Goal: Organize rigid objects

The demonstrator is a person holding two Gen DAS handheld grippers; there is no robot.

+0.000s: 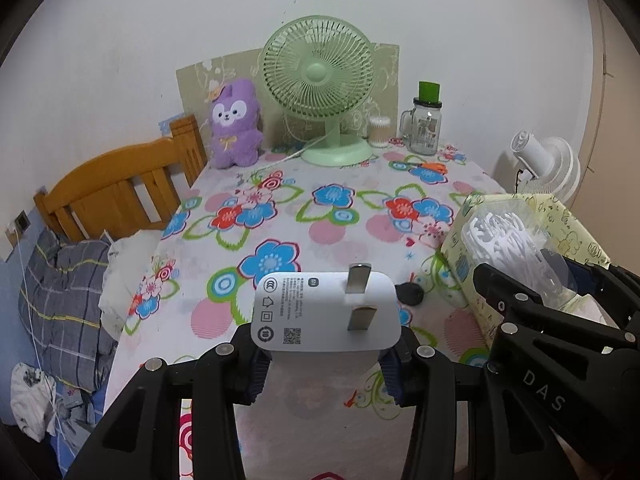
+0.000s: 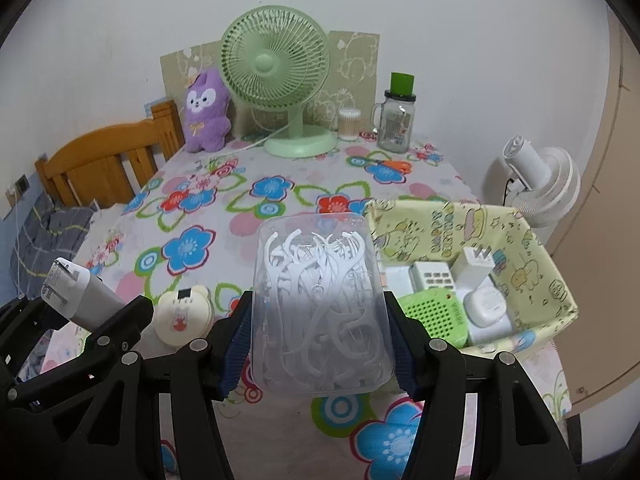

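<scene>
My left gripper [image 1: 326,364] is shut on a white wall charger [image 1: 326,312], prongs facing up, held above the floral table. It also shows in the right wrist view [image 2: 76,292]. My right gripper [image 2: 318,344] is shut on a clear plastic box of white floss picks [image 2: 318,312], held just left of a yellow fabric storage box [image 2: 532,264]. That storage box holds several white chargers, a remote and a green perforated case [image 2: 434,314]. In the left wrist view the floss box [image 1: 508,248] is in front of the storage box [image 1: 576,236].
A cream bear-shaped item [image 2: 182,314] lies on the table between the grippers. A small black object [image 1: 410,293] lies near the storage box. At the back stand a green fan [image 1: 320,80], a purple plush [image 1: 234,124], a cotton-swab jar [image 1: 379,131], a glass jar [image 1: 426,128] and orange scissors [image 1: 434,167].
</scene>
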